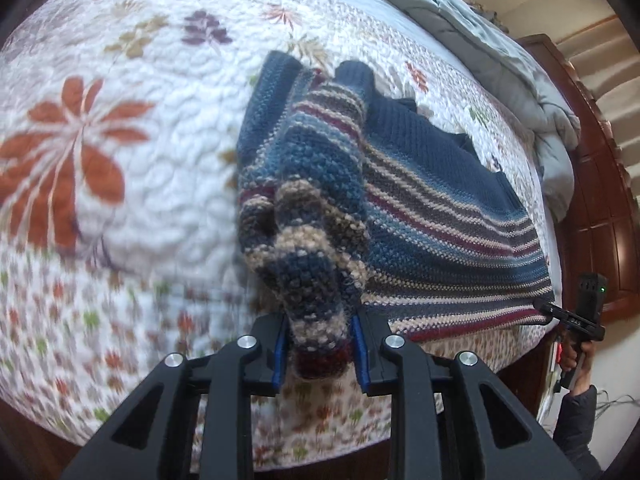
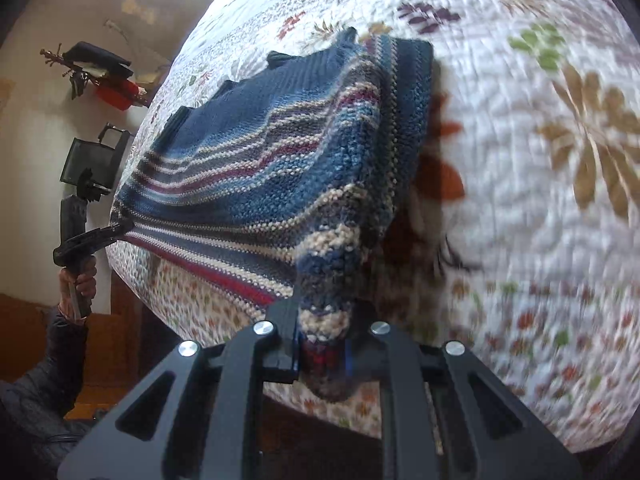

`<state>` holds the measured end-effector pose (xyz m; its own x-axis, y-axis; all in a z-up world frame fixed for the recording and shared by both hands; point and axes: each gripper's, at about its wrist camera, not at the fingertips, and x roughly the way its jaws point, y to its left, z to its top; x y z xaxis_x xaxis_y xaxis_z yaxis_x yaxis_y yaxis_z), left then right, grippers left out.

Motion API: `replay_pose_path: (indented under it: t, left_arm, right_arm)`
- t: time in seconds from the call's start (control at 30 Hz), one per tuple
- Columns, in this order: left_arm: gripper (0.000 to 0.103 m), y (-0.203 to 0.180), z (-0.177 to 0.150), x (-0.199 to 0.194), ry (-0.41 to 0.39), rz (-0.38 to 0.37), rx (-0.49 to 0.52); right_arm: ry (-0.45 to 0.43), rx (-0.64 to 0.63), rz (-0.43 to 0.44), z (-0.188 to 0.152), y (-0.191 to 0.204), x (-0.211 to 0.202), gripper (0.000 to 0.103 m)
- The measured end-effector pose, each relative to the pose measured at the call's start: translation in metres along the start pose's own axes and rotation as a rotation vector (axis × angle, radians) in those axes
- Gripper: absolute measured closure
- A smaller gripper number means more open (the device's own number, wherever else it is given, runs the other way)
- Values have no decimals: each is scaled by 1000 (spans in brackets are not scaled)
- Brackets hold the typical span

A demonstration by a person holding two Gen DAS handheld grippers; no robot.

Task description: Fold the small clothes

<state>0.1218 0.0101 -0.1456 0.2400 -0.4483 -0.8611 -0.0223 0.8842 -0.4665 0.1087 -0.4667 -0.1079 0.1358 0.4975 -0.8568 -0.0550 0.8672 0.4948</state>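
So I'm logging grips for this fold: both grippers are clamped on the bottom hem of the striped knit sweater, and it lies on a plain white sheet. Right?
Not quite. The bedding is a white floral quilt with printed leaves, as the left wrist view shows. Otherwise yes: the left gripper and the right gripper are each clamped on the hem of the striped knit sweater.

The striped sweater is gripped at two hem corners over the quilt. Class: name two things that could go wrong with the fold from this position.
1. Both the left gripper and the right gripper pinch only small bunches of the striped sweater, so the thick knit could slip out.
2. One side already lies doubled over. Carrying the hem over could drag it across the quilt, leaving a crooked fold.
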Motion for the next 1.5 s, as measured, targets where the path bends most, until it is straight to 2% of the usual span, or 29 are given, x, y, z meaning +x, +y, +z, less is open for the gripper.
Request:
replay_pose_path:
  t: [0.13, 0.17, 0.2, 0.27, 0.3, 0.33, 0.4, 0.5, 0.6, 0.7, 0.73, 0.83, 0.97, 1.07, 1.13, 1.2, 1.23, 1.27, 1.3, 1.37, 1.4, 1.47, 1.5]
  left_arm:
    - [74, 3, -10, 23, -4, 81, 33]
    - [70, 5, -10, 31, -6, 99, 26]
    - [66, 6, -10, 35, -12, 100, 13]
    - [62, 2, -10, 36, -18, 103, 16]
    - [52, 2, -11, 32, -18, 112, 20]
    - [47, 5, -15, 24, -18, 131, 26]
    - [33, 10, -18, 4, -19, 176, 42]
    - [32, 22, -14, -27, -78, 264, 47]
    - [33, 18, 11, -47, -162, 327, 71]
    - [33, -8, 44, -40, -182, 285, 103]
    - [33, -20, 55, -33, -180, 271, 119]
    - [33, -43, 91, -7, -176, 302, 175]
    - [33, -61, 131, 40, -129, 321, 188]
    - [33, -60, 145, 68, -78, 310, 179]
    - [35, -59, 151, 83, -56, 297, 176]
    - [54, -59, 153, 85, -63, 272, 172]
    - [62, -60, 153, 83, -68, 255, 172]
    - [81, -61, 153, 80, -80, 226, 173]
    - [85, -62, 152, 75, -96, 201, 167]
    - [85, -60, 152, 66, -155, 185, 145]
    - [86, -60, 152, 65, -181, 202, 148]
    - [90, -57, 153, 72, -197, 260, 153]
    - [90, -53, 153, 79, -179, 276, 150]
  right_arm:
    - [-1, 29, -29, -10, -13, 26, 87]
    - [5, 38, -37, -10, -16, 33, 84]
    - [8, 44, -45, -7, -17, 42, 76]
    - [1, 58, -44, -8, -19, 44, 71]
    - [-1, 60, -39, -8, -19, 41, 67]
    - [-13, 52, -52, -8, -17, 33, 64]
    - [-37, 15, -83, -9, -14, 17, 50]
    - [-95, -37, -145, -3, -7, -13, 48]
    - [-142, -92, -149, 26, 9, -28, 48]
    - [-169, -119, -144, 72, 27, -23, 48]
    - [-173, -124, -140, 85, 32, -18, 48]
    - [-171, -139, -173, 136, 44, 6, 46]
    - [-120, -136, -183, 174, 31, 32, 36]
    - [-61, -118, -172, 194, 19, 57, 35]
    - [-37, -102, -121, 200, 12, 69, 51]
    - [-20, -98, -51, 202, 10, 74, 94]
    - [-22, -107, -39, 200, 11, 73, 94]
    - [-41, -132, -38, 200, 13, 70, 94]
    - [-69, -153, -36, 199, 16, 64, 95]
    - [-138, -163, -7, 199, 15, 50, 95]
    - [-165, -147, -13, 200, 11, 45, 95]
    - [-171, -92, -41, 203, -4, 49, 95]
    - [-155, -62, -48, 203, -11, 55, 95]
